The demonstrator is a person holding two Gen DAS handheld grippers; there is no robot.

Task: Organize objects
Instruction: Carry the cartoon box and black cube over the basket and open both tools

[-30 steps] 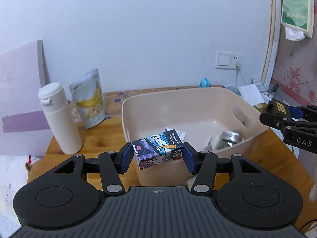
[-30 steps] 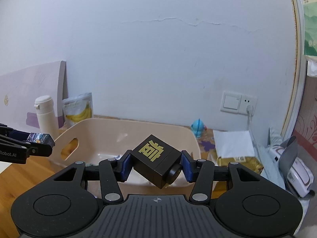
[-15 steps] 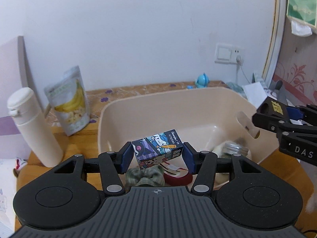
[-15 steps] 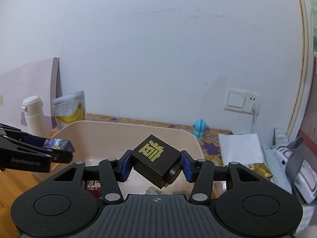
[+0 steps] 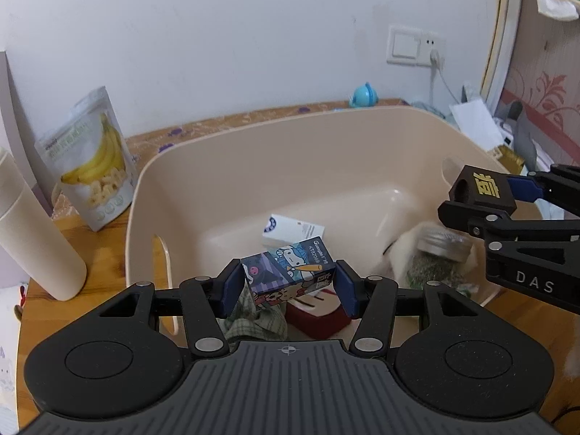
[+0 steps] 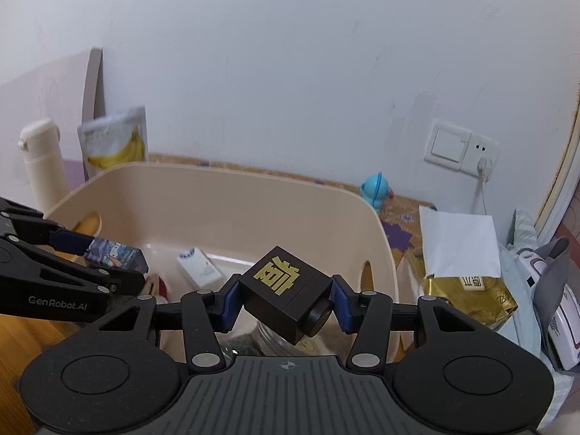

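Cartoon-printed carton (image 5: pixel 289 275) crosswise, tilted

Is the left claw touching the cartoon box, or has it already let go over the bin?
Touching. The left wrist view shows the left claw with both blue pads pressed flush against the ends of the cartoon box, which hangs above the beige bin.

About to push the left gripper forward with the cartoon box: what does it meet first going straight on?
Likely the white box lying on the bin floor, just beyond the cartoon box held in the left gripper. Past it stands the far wall of the beige bin. Depth is hard to judge.
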